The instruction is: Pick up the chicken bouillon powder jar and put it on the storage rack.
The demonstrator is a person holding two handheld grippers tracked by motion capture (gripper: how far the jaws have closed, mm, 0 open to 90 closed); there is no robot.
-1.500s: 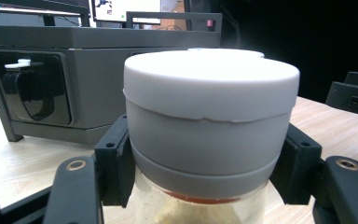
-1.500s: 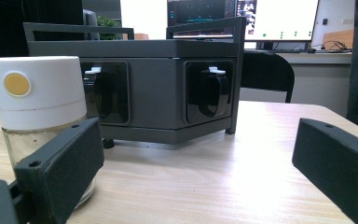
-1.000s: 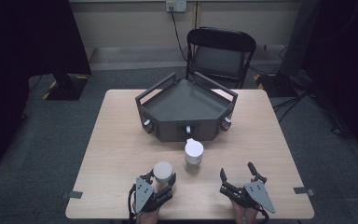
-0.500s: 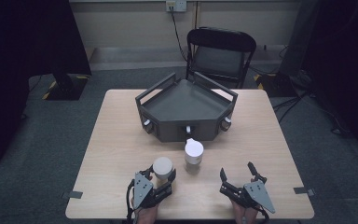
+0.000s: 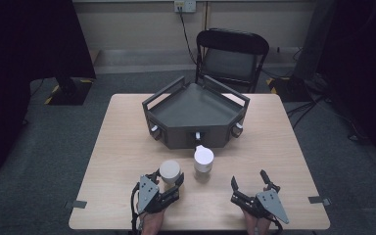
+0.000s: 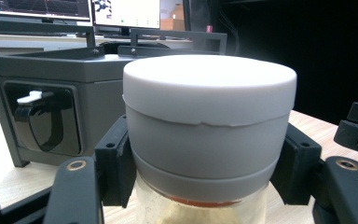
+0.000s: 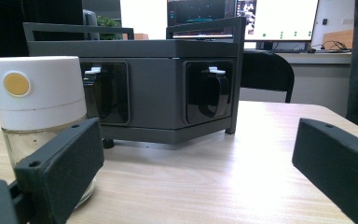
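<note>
1. Left gripper (image 5: 169,182) near the table's (image 5: 127,147) front edge, left of centre, clamped on a white-lidded jar (image 5: 170,171).
2. Pads pressed against both sides of the jar's grey collar (image 6: 205,175), just under the white lid (image 6: 209,88); clear glass below, with a reddish band at the neck.
3. Jar upright; whether resting on the tabletop or lifted off it cannot be told.
4. Second jar (image 5: 203,160) just beside it, toward the table's centre, upright on the surface, apart from both grippers; white cap with a yellow dot (image 7: 17,84), clear glass body.
5. Right gripper (image 5: 249,185) near the front edge, right of centre, jaws spread wide with nothing between them but bare wood.
6. Dark grey angled tray-stand (image 5: 196,117) at the middle toward the table's back edge, with small latched windows (image 7: 209,91) on its front faces.
7. Black folding chair (image 5: 232,51) beyond the back edge.
8. Hands at the front edge beneath both grippers.
</note>
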